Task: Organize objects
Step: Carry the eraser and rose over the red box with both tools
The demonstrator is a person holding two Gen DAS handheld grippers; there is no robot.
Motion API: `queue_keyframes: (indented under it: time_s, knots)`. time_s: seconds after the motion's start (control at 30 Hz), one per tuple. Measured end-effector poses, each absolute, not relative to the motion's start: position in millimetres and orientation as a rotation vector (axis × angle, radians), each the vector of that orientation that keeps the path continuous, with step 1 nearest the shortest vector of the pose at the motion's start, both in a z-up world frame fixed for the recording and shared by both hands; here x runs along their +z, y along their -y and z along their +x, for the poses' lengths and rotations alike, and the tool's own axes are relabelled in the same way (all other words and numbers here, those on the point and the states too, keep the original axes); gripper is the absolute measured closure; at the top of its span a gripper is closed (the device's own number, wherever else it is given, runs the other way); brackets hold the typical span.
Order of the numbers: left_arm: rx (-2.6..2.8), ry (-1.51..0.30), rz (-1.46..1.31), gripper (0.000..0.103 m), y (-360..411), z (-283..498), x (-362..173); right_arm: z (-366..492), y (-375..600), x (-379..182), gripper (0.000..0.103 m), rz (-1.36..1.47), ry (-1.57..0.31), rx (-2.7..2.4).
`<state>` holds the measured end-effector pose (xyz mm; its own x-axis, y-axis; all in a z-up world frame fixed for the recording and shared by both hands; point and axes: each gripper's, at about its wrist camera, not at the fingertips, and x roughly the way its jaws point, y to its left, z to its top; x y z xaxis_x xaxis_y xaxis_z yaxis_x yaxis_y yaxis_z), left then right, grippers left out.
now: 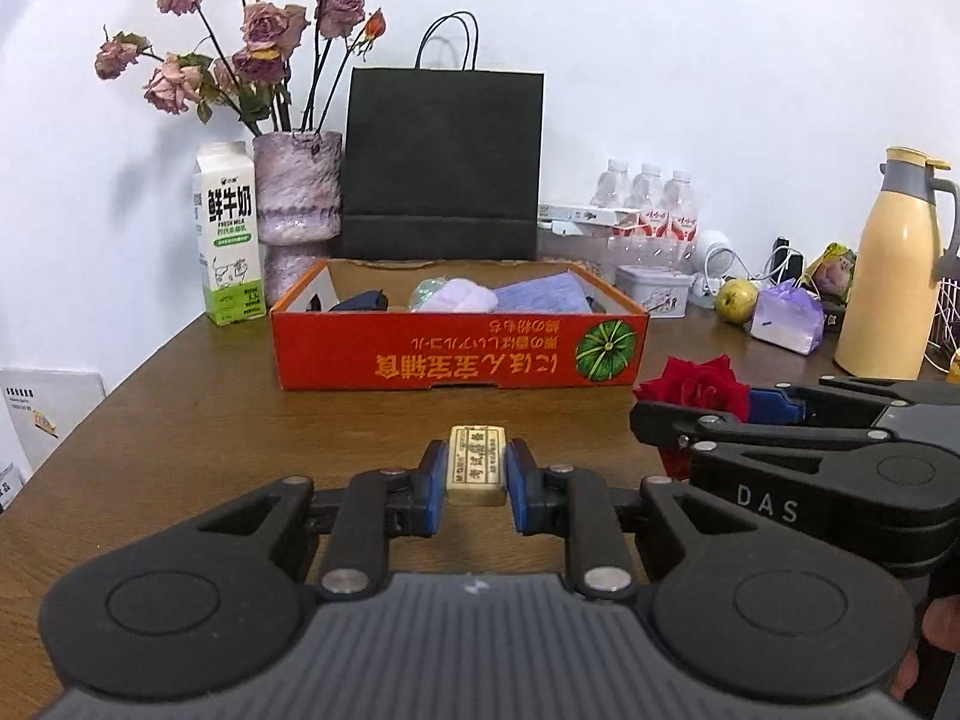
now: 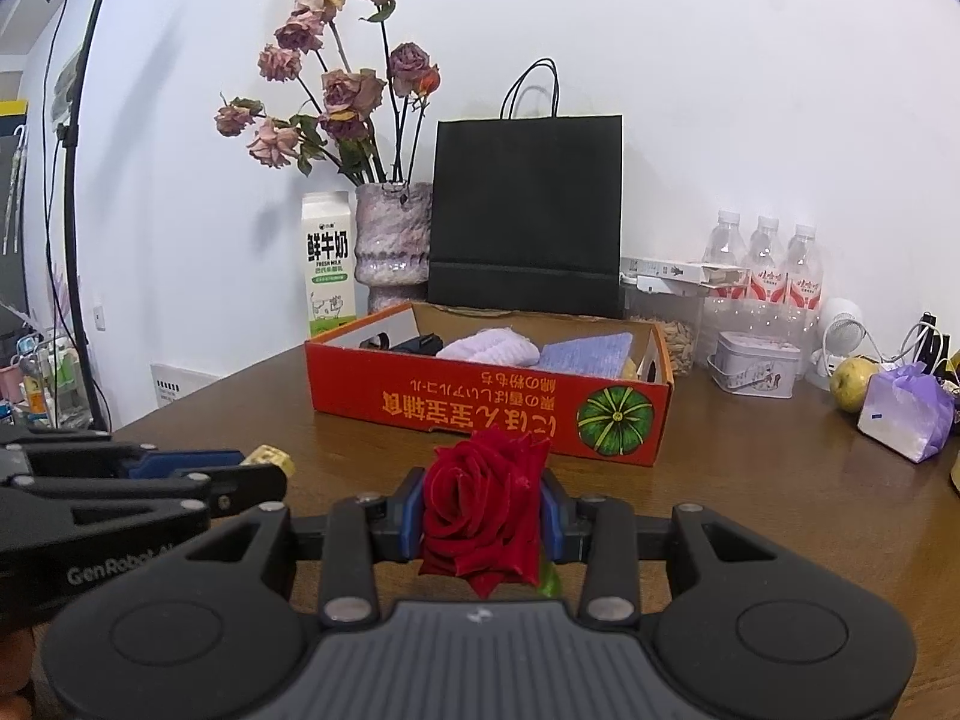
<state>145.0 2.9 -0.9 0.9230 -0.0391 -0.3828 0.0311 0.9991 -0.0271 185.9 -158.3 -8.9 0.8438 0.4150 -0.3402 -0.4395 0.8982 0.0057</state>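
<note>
On the left, the left tongs (image 1: 475,483) pinch a small cream block (image 1: 476,467), seemingly an eraser with a printed label, across its short sides just above the desk (image 1: 180,432) and in front of the orange box (image 1: 459,354). It looks light and stiff, a little rubbery, so the blue pads (image 1: 431,489) should hold it without slipping; a grip at mid-length, as now, suits it. To the right, the right tongs (image 2: 485,516) squeeze a red rose (image 2: 477,507) by its bloom. That one is soft and fragile: the petals can bruise or shed, so a gentle hold is wise, and a grip lower down would probably be kinder.

The left view shows the block's label and a yellow jug (image 1: 888,264) at the far right, but only the edge of the rose. The right view shows the whole bloom, a green leaf (image 2: 549,582) beneath it, and a lamp stand (image 2: 78,180) far left. Both show cloths already lying inside the box.
</note>
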Motion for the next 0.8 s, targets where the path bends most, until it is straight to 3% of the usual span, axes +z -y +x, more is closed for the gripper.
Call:
queue_keyframes:
  time_s: [0.8]
  knots:
    - [0.048, -0.342, -0.076, 0.082, -5.8, 218.4, 43.9, 246.4, 151.8, 31.9, 0.067, -0.068, -0.286, 0.426]
